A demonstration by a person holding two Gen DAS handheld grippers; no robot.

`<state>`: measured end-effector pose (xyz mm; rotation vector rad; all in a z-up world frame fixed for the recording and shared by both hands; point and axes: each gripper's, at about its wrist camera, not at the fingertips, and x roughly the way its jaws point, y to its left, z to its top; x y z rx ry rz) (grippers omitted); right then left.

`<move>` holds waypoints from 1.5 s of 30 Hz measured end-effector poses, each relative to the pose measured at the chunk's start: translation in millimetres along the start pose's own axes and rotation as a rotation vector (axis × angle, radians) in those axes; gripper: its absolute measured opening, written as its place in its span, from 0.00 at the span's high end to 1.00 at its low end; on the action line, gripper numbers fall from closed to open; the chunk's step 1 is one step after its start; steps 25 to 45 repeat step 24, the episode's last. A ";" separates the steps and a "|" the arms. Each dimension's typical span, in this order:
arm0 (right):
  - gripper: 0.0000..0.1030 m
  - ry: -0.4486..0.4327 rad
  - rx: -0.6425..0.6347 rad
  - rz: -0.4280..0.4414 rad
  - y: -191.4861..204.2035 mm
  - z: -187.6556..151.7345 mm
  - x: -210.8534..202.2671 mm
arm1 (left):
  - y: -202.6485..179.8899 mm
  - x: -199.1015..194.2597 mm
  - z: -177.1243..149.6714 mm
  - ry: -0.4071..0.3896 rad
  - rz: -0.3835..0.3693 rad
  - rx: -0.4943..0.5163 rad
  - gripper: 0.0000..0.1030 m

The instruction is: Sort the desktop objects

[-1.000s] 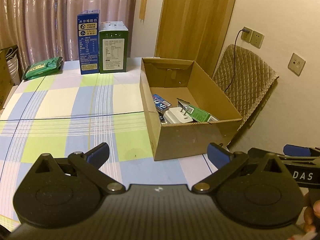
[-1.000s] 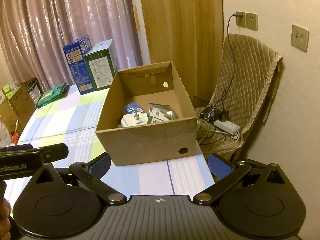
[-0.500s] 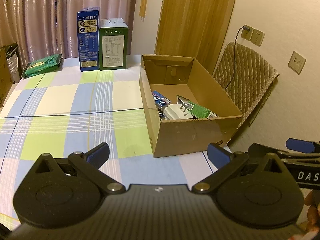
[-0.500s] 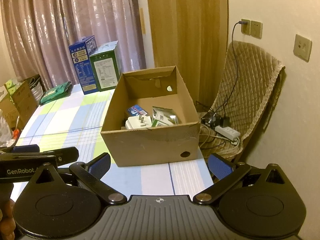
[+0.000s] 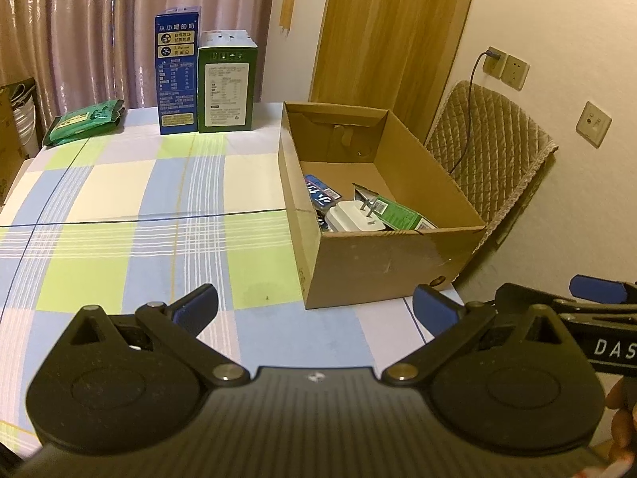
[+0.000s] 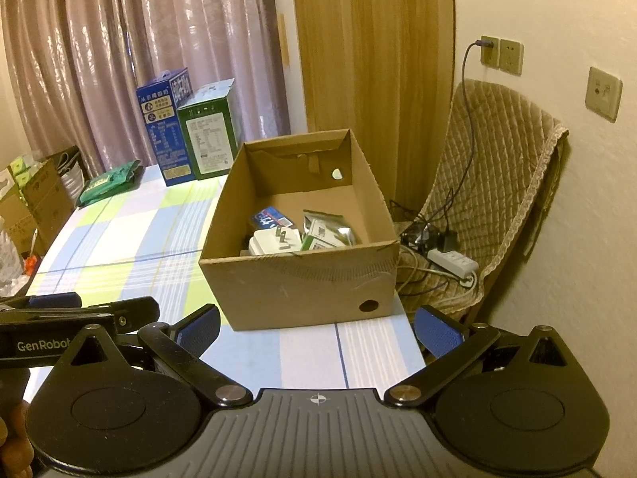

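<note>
Both cameras have backed away a little over the last second, so the cardboard box (image 5: 382, 239) now sits smaller and nearer mid-frame in each view, and more checked cloth shows before it.

From the left wrist view, the left gripper (image 5: 314, 304) fills the bottom of the frame, its blue-padded fingers (image 5: 199, 304) spread wide with nothing between them, hovering over the surface (image 5: 119, 207). The open box stands right of centre on the cloth. Inside it, toward its near wall, lie a white plug adapter (image 5: 354, 217) with prongs up, a green packet (image 5: 398, 215) just right of it, and a blue card (image 5: 320, 191) behind them. At upper left a blue carton (image 5: 177, 75) and a green carton (image 5: 227, 83) stand upright side by side, with a green pouch (image 5: 83, 121) lying further left. The other gripper pokes in at lower right.

From the right wrist view, the right gripper (image 6: 316, 328) spans the bottom edge, fingers likewise wide apart and empty. The box sits at centre, contents clustered at its near end. A quilted chair (image 6: 489, 183) stands at right, a power strip (image 6: 454, 261) on its seat.
</note>
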<state>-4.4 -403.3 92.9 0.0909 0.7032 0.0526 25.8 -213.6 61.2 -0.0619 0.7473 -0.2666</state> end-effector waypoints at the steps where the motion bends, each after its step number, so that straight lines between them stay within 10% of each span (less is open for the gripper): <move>1: 0.02 0.001 -0.001 0.000 -0.2 -0.2 0.4 | 0.2 0.2 -0.3 0.000 0.002 0.000 0.01; 45: 0.02 0.011 -0.003 -0.006 -3.2 -4.6 5.5 | 4.3 0.3 -4.1 -0.031 0.038 0.010 0.01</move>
